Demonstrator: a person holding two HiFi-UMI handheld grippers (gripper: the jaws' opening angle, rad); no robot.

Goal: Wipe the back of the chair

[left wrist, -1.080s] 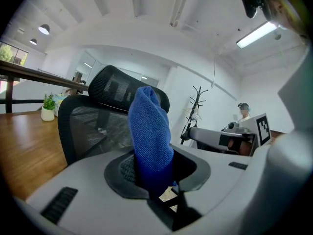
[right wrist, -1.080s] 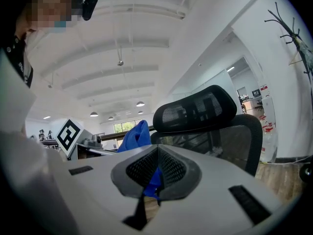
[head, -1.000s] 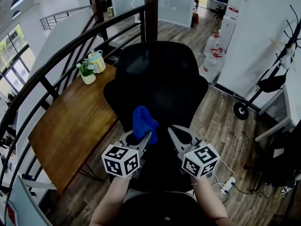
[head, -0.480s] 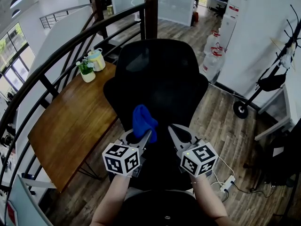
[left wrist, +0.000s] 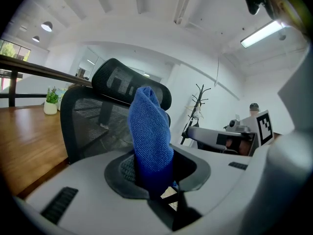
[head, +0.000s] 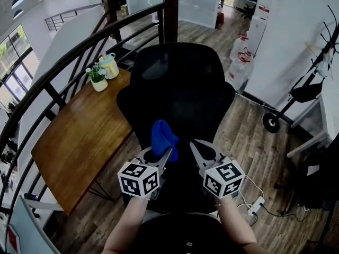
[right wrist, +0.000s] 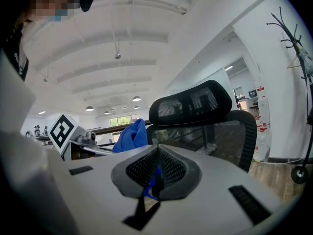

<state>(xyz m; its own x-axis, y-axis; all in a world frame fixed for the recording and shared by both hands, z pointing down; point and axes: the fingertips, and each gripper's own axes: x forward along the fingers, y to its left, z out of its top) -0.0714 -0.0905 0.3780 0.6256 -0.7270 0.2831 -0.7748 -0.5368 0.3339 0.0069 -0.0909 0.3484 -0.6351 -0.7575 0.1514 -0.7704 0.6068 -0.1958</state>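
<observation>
A black mesh office chair [head: 180,83] with a headrest stands in front of me, its back facing me. My left gripper [head: 168,153] is shut on a blue cloth [head: 163,136], which sticks up from the jaws just short of the chair's back. The left gripper view shows the cloth [left wrist: 149,136] upright between the jaws, with the chair [left wrist: 93,121] behind it. My right gripper [head: 193,146] hangs beside the left one, shut and apart from the cloth. A small blue scrap shows at the seam of the right gripper [right wrist: 157,165]. The chair [right wrist: 205,126] rises beyond it.
A wooden table [head: 79,142] at the left carries a potted plant [head: 98,81] and a yellow-green pot [head: 109,67]. A dark curved railing [head: 63,62] runs behind it. A coat stand [head: 312,73] and water bottles [head: 241,62] stand at the right, with a power strip [head: 255,208] on the floor.
Almost nothing differs. The left gripper with the cloth has edged slightly to the right, and the right gripper has stayed beside it.
</observation>
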